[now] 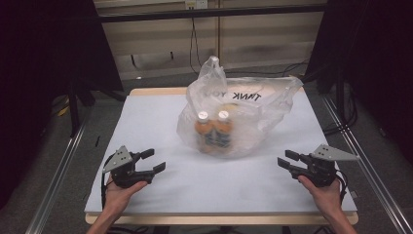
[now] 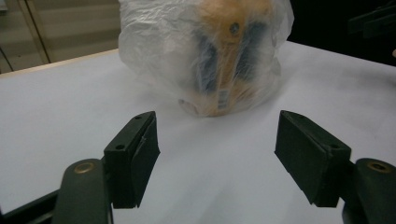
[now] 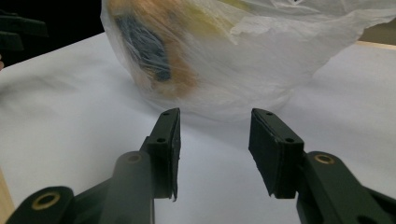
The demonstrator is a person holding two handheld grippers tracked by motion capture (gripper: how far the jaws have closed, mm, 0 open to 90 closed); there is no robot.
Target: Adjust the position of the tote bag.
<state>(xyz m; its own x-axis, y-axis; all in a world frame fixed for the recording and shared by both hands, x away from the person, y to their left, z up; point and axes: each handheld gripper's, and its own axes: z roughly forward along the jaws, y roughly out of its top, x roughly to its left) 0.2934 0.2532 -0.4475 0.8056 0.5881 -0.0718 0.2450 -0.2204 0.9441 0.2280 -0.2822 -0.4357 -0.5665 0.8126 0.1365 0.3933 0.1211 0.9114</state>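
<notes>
Nearest the high camera, at about seven o'clock on the table (image 1: pixel 146 122), the left gripper (image 1: pixel 157 161) sits in the person's left hand (image 1: pixel 119 192), its jaws apart with nothing between them; the left gripper view shows bare white tabletop in the gap between its black pads (image 2: pixel 140 154). Moving rightward to the middle of the table, at roughly twelve o'clock from the hands, stands a clear plastic bag (image 1: pixel 234 117) (its printed black lettering reads upside down from here), crumpled and open at the top. Inside it stand two orange bottles (image 1: pixel 214 131) with white caps, side by side and seemingly touching, though the film blurs their outlines. At about five o'clock, the right gripper (image 1: pixel 286 160) rests in the right hand (image 1: pixel 324 195), its jaws also parted and empty, pointing toward the bag and well apart from it.
</notes>
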